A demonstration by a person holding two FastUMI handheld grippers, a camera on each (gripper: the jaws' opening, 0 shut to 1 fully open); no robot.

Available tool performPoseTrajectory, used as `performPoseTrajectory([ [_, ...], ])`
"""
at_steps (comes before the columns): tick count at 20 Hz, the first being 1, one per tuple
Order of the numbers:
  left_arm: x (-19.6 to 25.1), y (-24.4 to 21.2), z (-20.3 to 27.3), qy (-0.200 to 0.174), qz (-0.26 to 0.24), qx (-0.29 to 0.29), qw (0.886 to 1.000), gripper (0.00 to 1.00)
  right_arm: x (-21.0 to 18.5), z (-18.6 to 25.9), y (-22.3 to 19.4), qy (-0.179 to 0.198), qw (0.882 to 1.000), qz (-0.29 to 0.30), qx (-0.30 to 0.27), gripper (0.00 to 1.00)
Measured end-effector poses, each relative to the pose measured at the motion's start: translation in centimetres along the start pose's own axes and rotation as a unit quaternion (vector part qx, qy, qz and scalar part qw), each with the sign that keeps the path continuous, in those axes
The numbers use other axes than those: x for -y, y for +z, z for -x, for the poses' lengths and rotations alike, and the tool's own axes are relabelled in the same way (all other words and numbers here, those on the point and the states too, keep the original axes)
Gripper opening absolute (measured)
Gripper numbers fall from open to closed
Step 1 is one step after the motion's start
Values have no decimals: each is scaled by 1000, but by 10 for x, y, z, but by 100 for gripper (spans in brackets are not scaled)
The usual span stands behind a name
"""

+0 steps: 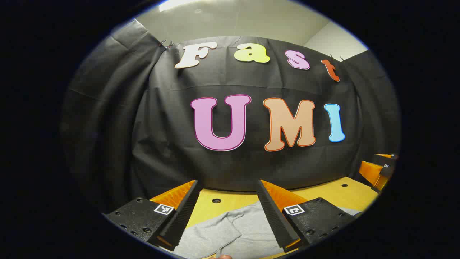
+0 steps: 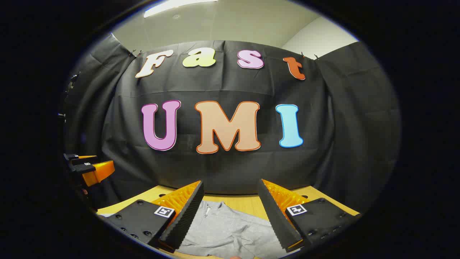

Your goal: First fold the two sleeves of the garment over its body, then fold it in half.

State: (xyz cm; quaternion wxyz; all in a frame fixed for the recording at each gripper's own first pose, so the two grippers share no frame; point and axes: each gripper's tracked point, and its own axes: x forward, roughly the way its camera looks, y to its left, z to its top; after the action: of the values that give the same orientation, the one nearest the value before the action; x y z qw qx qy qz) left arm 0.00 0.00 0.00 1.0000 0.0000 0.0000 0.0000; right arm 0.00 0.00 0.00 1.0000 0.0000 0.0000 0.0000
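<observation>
- Trouble brewing in the left gripper view: left gripper [image 1: 227, 212] hangs above the table [image 1: 334, 196], fingers spread wide, gripping nothing; grey garment [image 1: 233, 233] lies below, a sleeve flap over it, and a blind descent could drag that flap.
- Right gripper view: right gripper [image 2: 230, 212] also gapes wide and empty over the garment [image 2: 226, 230], collar toward the wall; a shallow pinch may slip.

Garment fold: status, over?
Both hand-held grippers open, above table. Grey garment flat, ungrasped. Nothing in the way.
</observation>
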Motion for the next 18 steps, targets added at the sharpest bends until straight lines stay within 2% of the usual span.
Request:
performPoseTrajectory([
  [15,17,10,-10,-7,-14,15,1000,93,7,-18,4,10,1000,-3,-1,97],
  [16,18,11,-9,-7,-13,15,1000,97,7,-17,2,12,1000,-3,0,97],
  [18,18,11,-9,-5,-13,15,1000,97,5,-19,3,16,1000,-2,2,96],
])
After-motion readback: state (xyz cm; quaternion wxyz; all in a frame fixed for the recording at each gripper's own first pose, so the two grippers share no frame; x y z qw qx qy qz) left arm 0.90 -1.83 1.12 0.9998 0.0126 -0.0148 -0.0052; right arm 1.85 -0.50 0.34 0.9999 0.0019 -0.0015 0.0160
